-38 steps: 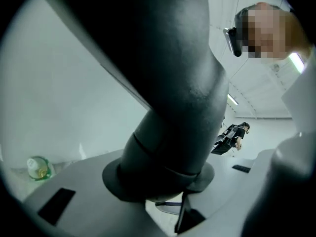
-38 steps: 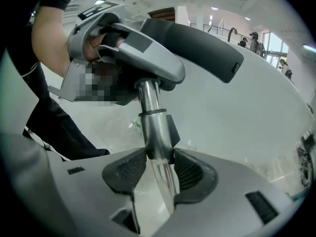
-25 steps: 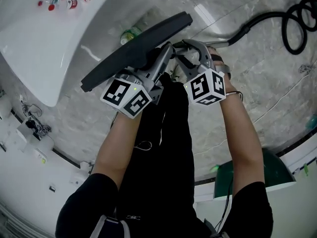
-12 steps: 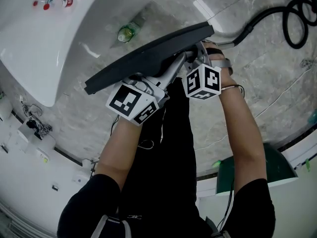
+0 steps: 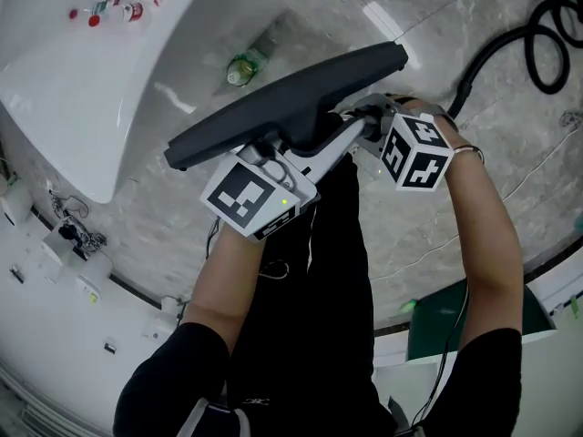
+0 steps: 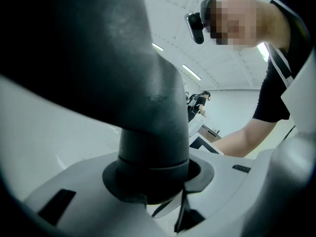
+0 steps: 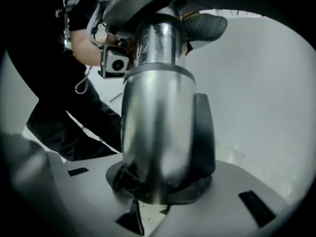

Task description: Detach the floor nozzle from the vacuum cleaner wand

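Grey marble floor (image 5: pixel 474 89) spreads below, with a white table (image 5: pixel 82 71) up at ten o'clock and a green bottle (image 5: pixel 243 69) lying beside it at eleven. Across the middle the dark floor nozzle (image 5: pixel 291 98) is held off the ground, slanting from eight o'clock up to two, and the left gripper (image 6: pixel 148 191) is clamped round its black neck (image 6: pixel 148 107). Just right of it the right gripper (image 7: pixel 158 186), whose jaws have just been closing, pinches the shiny metal wand (image 7: pixel 155 117), and a black hose (image 5: pixel 547 35) curls at two o'clock.

A green bottle (image 5: pixel 242 69) lies on the floor beside the white table (image 5: pixel 82 98).
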The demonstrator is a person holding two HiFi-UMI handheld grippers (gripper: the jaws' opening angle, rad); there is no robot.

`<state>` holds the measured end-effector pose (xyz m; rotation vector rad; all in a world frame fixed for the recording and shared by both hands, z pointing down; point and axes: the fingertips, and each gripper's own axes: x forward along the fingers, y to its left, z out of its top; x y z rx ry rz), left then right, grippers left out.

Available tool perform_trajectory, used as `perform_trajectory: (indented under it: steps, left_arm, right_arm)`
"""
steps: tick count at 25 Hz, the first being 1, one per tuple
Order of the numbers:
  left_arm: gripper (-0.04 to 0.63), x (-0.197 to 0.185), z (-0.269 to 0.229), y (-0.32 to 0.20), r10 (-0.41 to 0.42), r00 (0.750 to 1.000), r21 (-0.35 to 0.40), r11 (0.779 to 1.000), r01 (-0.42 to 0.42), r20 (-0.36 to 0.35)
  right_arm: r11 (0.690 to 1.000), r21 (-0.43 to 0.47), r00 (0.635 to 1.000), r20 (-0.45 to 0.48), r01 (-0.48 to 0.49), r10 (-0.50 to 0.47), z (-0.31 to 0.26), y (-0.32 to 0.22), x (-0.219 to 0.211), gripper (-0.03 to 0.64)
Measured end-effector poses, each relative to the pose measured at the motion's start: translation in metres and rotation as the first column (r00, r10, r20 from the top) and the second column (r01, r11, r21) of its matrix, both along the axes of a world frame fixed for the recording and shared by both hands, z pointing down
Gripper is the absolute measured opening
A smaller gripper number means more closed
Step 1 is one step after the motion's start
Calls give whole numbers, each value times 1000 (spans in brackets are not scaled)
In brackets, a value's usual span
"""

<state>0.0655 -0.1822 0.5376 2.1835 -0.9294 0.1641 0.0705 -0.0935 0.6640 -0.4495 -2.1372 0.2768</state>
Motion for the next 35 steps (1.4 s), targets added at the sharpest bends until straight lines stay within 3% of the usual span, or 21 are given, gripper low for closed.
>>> perform_trajectory:
  steps: [2, 3, 4, 6, 7, 8, 10, 11, 12, 14, 15, 17, 18, 21, 24, 25, 26, 28, 30, 32, 35]
  left_arm:
    - [147, -7, 9, -12, -84, 996, -118, 990, 79, -42]
    - [147, -15, 20, -20, -165, 985, -213, 966, 149, -57]
    - [143, -22, 30, -26, -245, 967, -300, 929, 216, -63]
    - [140, -28, 39, -33, -322, 946, -370, 884, 285, -41]
    - [137, -27, 37, -34, -304, 952, -346, 897, 277, -26]
    - [135, -25, 32, -32, -255, 967, -296, 925, 240, -12]
    - [124, -15, 21, -21, -112, 994, -184, 977, 111, 5]
    - [123, -10, 17, -15, -50, 999, -151, 987, 50, -1]
    - [123, -6, 15, -9, -13, 1000, -142, 990, 10, -19]
    - [123, -1, 14, -3, 7, 998, -165, 986, -17, -64]
    - [123, 2, 14, -2, 7, 998, -171, 985, -18, -68]
    - [123, 9, 10, -4, 16, 1000, -143, 989, -19, -20]
    - [123, 13, 7, -7, 24, 1000, -113, 993, -23, 12]
    - [132, 14, 3, -24, -3, 998, -59, 998, 6, 58]
    - [137, 8, 6, -40, -72, 992, -91, 993, 82, 105]
    - [137, 7, 8, -43, -85, 989, -106, 990, 98, 120]
    - [137, 7, 9, -44, -85, 988, -114, 988, 100, 126]
    - [126, 13, 5, -40, -38, 992, -87, 995, 48, 118]
    - [124, 24, -5, -34, 23, 993, -15, 1000, -22, 113]
    - [127, 34, -15, -28, 58, 994, 41, 997, -62, 89]
    - [127, 48, -28, -8, 191, 981, 35, 981, -190, -39]
  right_arm:
    - [999, -7, 998, -33, -53, 53, 1, -6, 2, 118]
    - [989, 68, 989, -59, -133, 137, 8, -16, 1, 113]
    - [956, 181, 966, -79, -231, 248, 17, -28, 2, 109]
    - [822, 404, 884, -64, -401, 462, 27, -47, 6, 98]
    - [768, 458, 854, -36, -448, 520, 27, -50, 6, 96]
    - [760, 453, 849, -12, -466, 528, 26, -47, 5, 95]
    - [872, 268, 906, 7, -409, 422, 22, -17, 0, 93]
    - [935, 109, 941, 13, -338, 338, 17, 4, 0, 92]
    - [964, -68, 965, 24, -257, 259, 9, 25, 2, 89]
    - [929, -338, 983, 47, -150, 176, -9, 53, 7, 79]
    - [919, -360, 981, 47, -161, 190, -12, 55, 9, 69]
    - [940, -134, 945, 50, -314, 323, 0, 33, 13, 63]
    - [911, 41, 911, 71, -410, 406, 8, 13, 16, 61]
    - [733, 372, 812, 121, -570, 570, 14, -33, 26, 61]
    - [627, 464, 748, 129, -626, 652, 14, -50, 31, 60]
    - [636, 439, 746, 131, -634, 653, 14, -49, 29, 60]
    - [681, 375, 762, 127, -629, 635, 15, -42, 25, 57]
    - [819, 150, 832, 114, -555, 543, 11, -17, 16, 57]
    - [909, -103, 901, 123, -405, 416, 0, 13, 13, 57]
    - [922, -298, 945, 138, -246, 296, -16, 41, 19, 57]
    - [870, -486, 969, 169, -77, 180, -38, 67, 32, 57]
